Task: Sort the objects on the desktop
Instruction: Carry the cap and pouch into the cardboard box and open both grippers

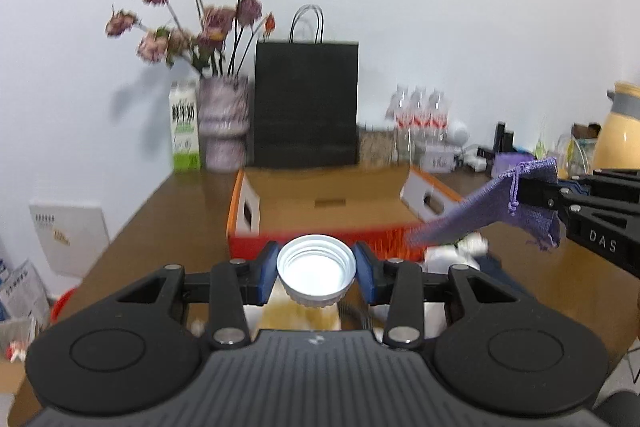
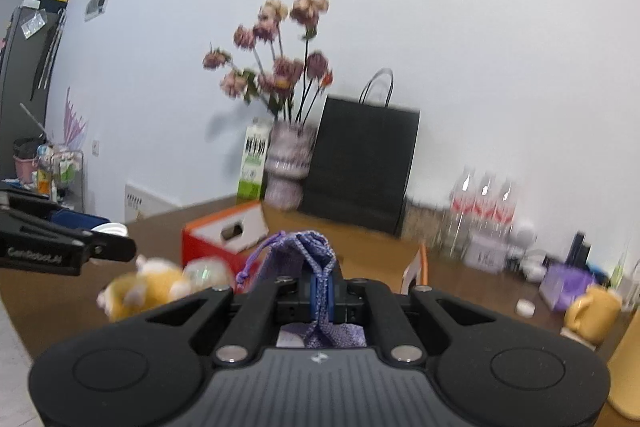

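Observation:
My left gripper (image 1: 316,269) is shut on a white screw cap (image 1: 316,267), held above the table just in front of the open orange cardboard box (image 1: 320,203). My right gripper (image 2: 321,287) is shut on a purple drawstring pouch (image 2: 298,255). In the left wrist view the right gripper (image 1: 560,197) holds the pouch (image 1: 492,211) over the box's right corner. In the right wrist view the left gripper (image 2: 116,247) is at the left with the cap (image 2: 110,229), and the box (image 2: 224,239) lies ahead. A yellow plush toy (image 2: 144,287) lies left of the box.
A black paper bag (image 1: 306,105), a vase of dried flowers (image 1: 222,123) and a milk carton (image 1: 184,127) stand behind the box. Water bottles (image 1: 418,115) and clutter fill the back right. A yellow mug (image 2: 592,313) and a small white lid (image 2: 525,307) sit at right.

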A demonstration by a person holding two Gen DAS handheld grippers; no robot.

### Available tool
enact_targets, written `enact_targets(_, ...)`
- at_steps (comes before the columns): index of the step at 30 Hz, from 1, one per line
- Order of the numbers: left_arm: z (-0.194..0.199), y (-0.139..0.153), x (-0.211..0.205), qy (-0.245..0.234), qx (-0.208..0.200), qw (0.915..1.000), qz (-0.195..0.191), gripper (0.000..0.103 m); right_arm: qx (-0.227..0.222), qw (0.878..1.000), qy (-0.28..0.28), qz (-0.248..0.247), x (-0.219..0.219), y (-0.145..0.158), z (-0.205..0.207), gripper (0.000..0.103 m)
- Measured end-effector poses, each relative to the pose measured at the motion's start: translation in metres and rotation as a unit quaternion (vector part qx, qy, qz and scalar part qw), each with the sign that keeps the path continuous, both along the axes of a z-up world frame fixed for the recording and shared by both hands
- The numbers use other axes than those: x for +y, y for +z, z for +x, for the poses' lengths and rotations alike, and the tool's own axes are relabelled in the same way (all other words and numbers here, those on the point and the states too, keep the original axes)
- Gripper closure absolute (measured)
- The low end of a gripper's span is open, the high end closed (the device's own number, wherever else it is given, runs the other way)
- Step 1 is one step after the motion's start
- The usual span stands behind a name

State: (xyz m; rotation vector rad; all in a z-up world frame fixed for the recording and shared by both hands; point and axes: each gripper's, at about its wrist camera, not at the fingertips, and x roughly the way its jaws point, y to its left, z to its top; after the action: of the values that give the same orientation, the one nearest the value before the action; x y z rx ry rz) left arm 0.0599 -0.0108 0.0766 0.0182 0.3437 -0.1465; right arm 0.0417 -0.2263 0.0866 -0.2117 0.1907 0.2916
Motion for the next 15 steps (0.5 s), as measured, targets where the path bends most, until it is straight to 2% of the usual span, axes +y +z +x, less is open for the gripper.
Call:
enact_targets(5, 0.049, 0.024, -0.002, 0.004, -0.006, 0.9999, -0.009, 0.062, -0.020, 1.000, -0.016, -0.001, 0.002, 0.024, 0.040, 0.099)
enact_targets(9, 0.096, 0.037, -0.002, 0.008, -0.001, 0.9999, -0.011, 0.062, -0.007, 0.999, -0.035, -0.006, 0.003, 0.032, 0.091, 0.099)
enact_targets(15, 0.180, 0.037, -0.008, -0.001, 0.046, 0.9989, -0.003, 0.062, 0.018, 0.998, -0.052, -0.042, 0.015, 0.029, 0.173, 0.099)
